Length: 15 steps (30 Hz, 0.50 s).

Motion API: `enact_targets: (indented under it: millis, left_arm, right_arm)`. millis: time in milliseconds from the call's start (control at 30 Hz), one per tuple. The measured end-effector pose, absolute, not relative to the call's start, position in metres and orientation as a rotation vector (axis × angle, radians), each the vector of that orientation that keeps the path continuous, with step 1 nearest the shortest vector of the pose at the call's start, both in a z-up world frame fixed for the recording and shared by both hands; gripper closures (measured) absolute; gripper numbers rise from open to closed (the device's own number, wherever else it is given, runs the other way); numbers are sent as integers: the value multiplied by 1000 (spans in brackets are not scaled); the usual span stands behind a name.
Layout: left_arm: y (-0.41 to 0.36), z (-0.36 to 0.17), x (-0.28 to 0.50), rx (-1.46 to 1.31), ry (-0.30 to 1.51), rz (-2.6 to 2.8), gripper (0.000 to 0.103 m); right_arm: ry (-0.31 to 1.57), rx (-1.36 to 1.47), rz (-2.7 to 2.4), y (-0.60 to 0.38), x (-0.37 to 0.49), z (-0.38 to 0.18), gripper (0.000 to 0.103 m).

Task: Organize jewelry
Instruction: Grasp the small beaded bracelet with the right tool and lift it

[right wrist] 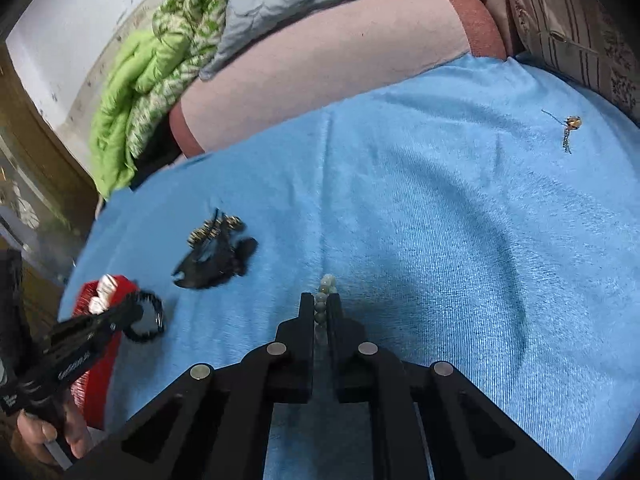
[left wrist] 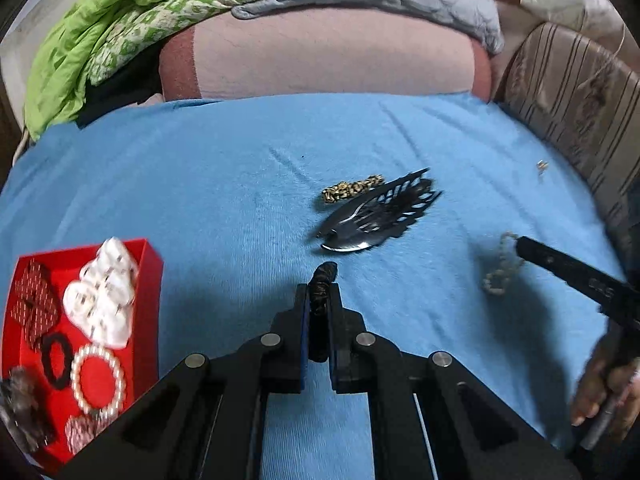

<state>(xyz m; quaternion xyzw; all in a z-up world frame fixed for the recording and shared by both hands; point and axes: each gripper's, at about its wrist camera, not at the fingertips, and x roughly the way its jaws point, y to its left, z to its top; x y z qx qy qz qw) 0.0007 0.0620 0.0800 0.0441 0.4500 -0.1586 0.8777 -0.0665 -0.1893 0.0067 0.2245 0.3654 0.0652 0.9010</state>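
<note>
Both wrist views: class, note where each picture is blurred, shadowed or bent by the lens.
Left wrist view: the blue towel's far edge bows into a curve, the beaded bracelet in the right gripper is motion-smeared, and the red box looks soft. Right wrist view: a broad curved shadow crosses the towel, corners go black, and the left gripper is blurred.

Your grippers' fingers [left wrist: 348, 344] look like matt black plastic with dull metal pins. Under them lies a soft, ribbed blue cloth [left wrist: 200, 184]. The red tray [left wrist: 154, 280] at near left looks smooth, and its pearl bracelet [left wrist: 97, 380] glossy. The black hair clip [left wrist: 376, 216] shines in places.
</note>
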Motion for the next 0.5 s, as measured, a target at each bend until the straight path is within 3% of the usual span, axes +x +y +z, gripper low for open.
enact_targets:
  millis: [500]
  left_arm:
    - [156, 137, -60, 5, 852, -234, 96]
  right_arm:
    - [699, 414, 186, -145, -105, 37, 96]
